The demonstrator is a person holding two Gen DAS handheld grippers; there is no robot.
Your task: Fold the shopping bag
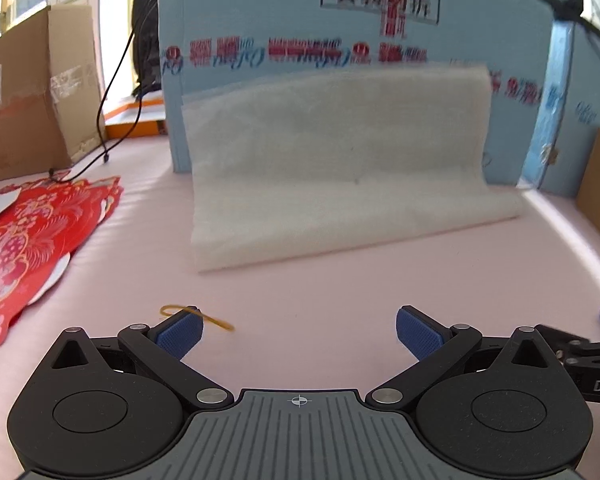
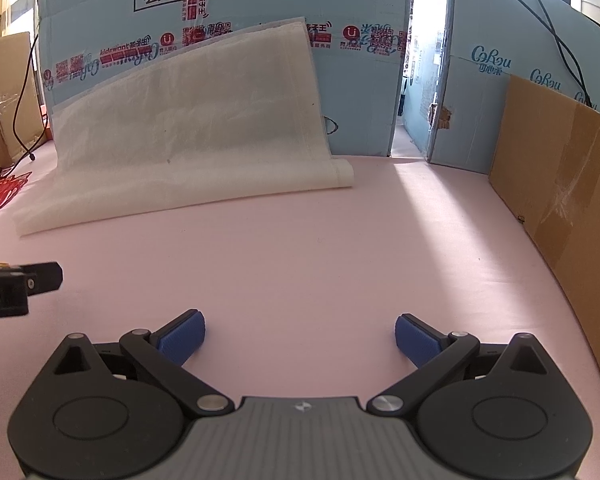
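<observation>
Both tongs spread wide, gripping nothing: left tongs (image 1: 298, 334), right tongs (image 2: 300, 338). White woven shopping bag (image 2: 188, 128) lies long axis left-right on the pink counter (image 2: 340, 260), far edge leaning against the light-blue printed carton (image 2: 340, 92).

A pink bench (image 2: 340, 248) fills the foreground, smooth and matte. At its far edge stands a light blue cardboard panel (image 2: 360, 8) printed with red and black characters, serving as a back wall. A second blue panel (image 2: 480, 92) stands to the right, with a narrow gap between the two that lets a band of daylight (image 2: 424, 200) fall across the bench. A brown cardboard sheet (image 2: 560, 208) closes off the right side, and a taped brown cardboard box (image 1: 24, 100) stands on the left. Bright windows (image 1: 0, 0) glow behind the left box
</observation>
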